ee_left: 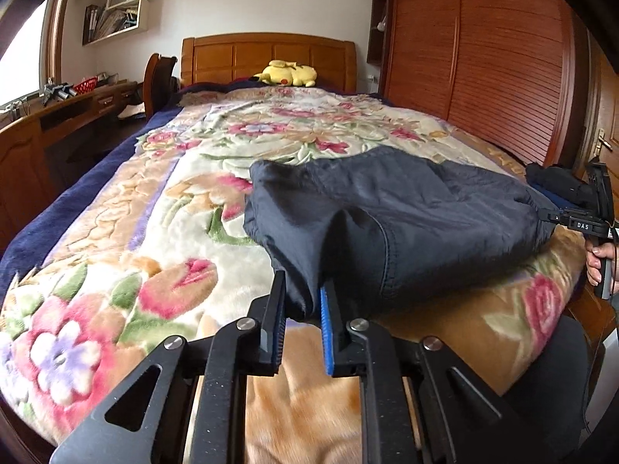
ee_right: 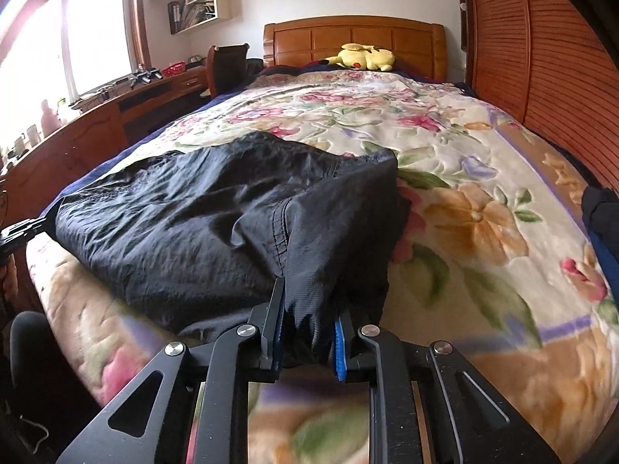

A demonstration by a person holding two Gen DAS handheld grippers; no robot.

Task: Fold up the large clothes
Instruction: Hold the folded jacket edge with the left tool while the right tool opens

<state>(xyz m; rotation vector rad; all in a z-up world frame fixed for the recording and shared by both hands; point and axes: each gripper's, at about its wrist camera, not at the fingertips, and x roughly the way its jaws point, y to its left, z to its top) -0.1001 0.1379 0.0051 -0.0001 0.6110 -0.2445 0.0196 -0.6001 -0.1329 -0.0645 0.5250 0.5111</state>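
A large dark navy garment lies partly folded on the floral blanket at the foot of the bed. My left gripper is shut on its near left corner, cloth bunched between the blue pads. In the right wrist view the same garment spreads left, and my right gripper is shut on its near right corner. The right gripper also shows at the far right of the left wrist view, holding the cloth's edge. The left gripper's tip shows at the left edge of the right wrist view.
A yellow plush toy lies by the wooden headboard. A wooden desk with a chair stands left of the bed, a slatted wardrobe right. More dark clothing lies at the bed's right edge.
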